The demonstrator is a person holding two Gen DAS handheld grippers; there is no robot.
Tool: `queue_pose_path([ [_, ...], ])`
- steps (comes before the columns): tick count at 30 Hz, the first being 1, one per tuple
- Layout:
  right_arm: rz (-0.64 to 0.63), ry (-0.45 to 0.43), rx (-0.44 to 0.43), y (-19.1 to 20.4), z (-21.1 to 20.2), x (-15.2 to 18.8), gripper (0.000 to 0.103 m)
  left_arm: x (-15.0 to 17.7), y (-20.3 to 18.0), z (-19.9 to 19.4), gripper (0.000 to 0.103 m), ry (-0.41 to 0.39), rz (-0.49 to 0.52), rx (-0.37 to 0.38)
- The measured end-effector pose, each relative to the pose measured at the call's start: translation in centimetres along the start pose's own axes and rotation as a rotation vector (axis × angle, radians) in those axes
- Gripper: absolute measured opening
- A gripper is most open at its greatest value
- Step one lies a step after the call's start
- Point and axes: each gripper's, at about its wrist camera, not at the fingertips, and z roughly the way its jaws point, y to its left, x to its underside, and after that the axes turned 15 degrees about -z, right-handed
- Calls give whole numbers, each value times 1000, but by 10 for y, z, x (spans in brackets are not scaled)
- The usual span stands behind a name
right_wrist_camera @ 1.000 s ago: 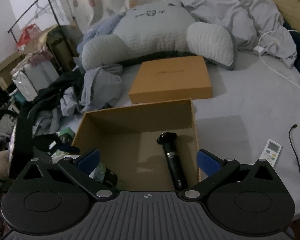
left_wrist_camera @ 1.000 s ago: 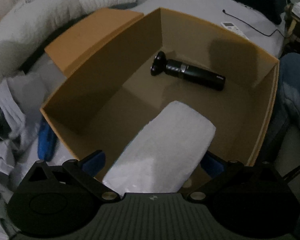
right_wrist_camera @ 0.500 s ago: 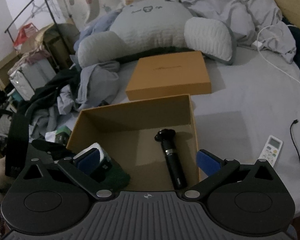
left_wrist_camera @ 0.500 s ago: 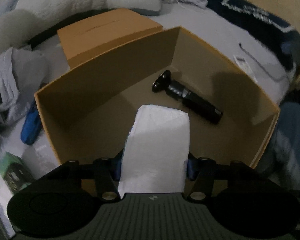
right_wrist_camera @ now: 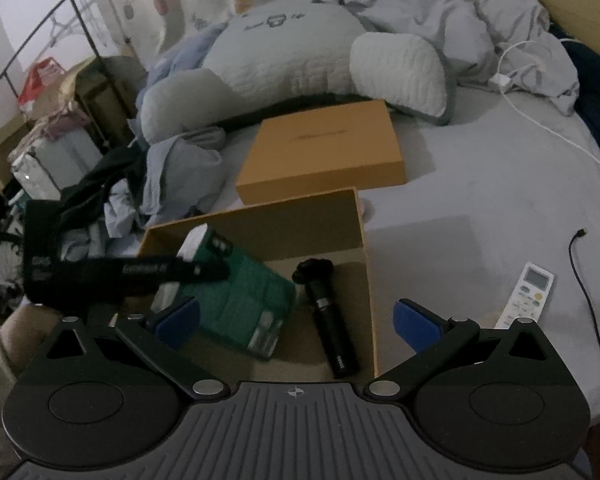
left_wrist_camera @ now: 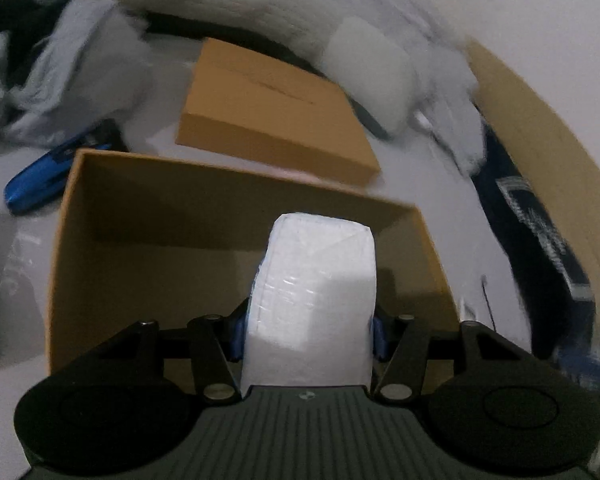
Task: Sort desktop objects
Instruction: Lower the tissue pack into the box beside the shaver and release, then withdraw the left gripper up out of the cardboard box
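Note:
My left gripper is shut on a white and green tissue pack and holds it over the open tan box. In the right wrist view the pack shows its green side, tilted inside the box, with the left gripper's black body behind it. A black shaver lies on the box floor at the right. My right gripper is open and empty just in front of the box.
The box lid lies on the bed behind the box. A blue object lies left of the box. A white remote and a black cable lie at the right. Pillows and crumpled clothes crowd the back and left.
My left gripper closed on the tissue pack and has swung with it, so the shaver is out of its view. The pack now shows in the box in the right wrist view.

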Motion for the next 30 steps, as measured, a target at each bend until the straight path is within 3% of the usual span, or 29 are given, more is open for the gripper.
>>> queue_pose_path([
  [5,9,-4,0,-3,-1,1,103,-7,6,10,72,-89,-21,-172],
  [7,10,-7,-3,-4,-2,2,103,-9,5,9,78,-103,16,-244],
  [8,10,-8,-4,-4,-2,2,103,-10,5,9,87,-108,37,-281],
  [10,14,-7,-5,-6,-2,4,103,-13,4,5,91,-118,56,-325],
  [18,19,-20,-35,-1,-5,3,103,-15,-7,-14,92,-143,105,-386],
  [20,17,-27,-36,0,-8,3,103,-12,-13,-25,101,-160,119,-393],
  [22,14,-32,-29,-1,-11,2,103,-9,-20,-35,103,-185,138,-401],
  [30,-7,-59,-10,2,-23,-3,103,2,-45,-88,103,-272,180,-335],
])
